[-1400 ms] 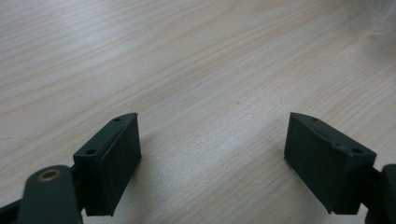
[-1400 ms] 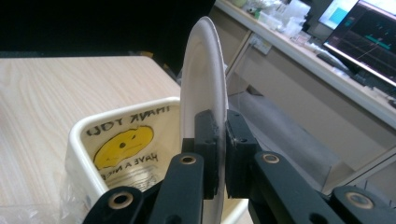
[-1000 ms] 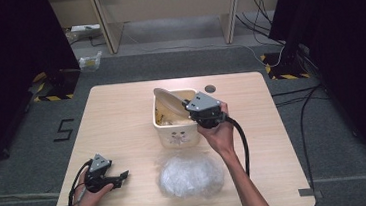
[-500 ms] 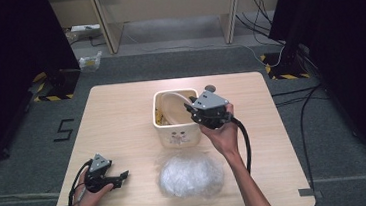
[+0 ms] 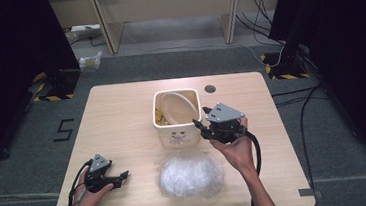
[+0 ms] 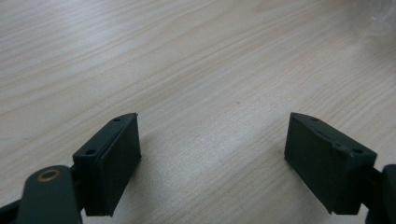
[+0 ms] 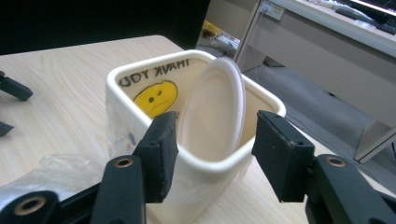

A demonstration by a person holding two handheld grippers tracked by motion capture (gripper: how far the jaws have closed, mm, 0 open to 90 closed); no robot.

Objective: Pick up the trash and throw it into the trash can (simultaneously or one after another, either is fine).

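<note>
A: High view. Where is the container?

B: The cream square container (image 5: 178,126) stands upright near the middle of the table (image 5: 121,113), with a pale oval plate (image 5: 177,107) leaning on edge inside it. A crumpled clear plastic bag (image 5: 191,175) lies on the table just in front of it. The right claw (image 5: 204,128) sits at the container's right front corner, just beside the wall. The left claw (image 5: 123,176) rests low over the table's near left area, well apart from the container.

A: Left gripper view. Claw state?

B: Jaws wide apart, nothing between them; bare wood of the table (image 6: 201,70) lies below. A trace of clear plastic (image 6: 385,16) shows at the upper right edge.

A: Right gripper view. Claw state?

B: The right claw (image 7: 212,144) has just been opening. Its jaws stand apart on either side of the container's (image 7: 140,135) near corner; the rim lies between them, with a gap visible at the right pad. Whether the left pad touches the wall cannot be told. The plate (image 7: 212,112) stands tilted inside, beside a yellow face print (image 7: 156,95) on the inner wall. The plastic bag (image 7: 51,170) lies at lower left
</note>
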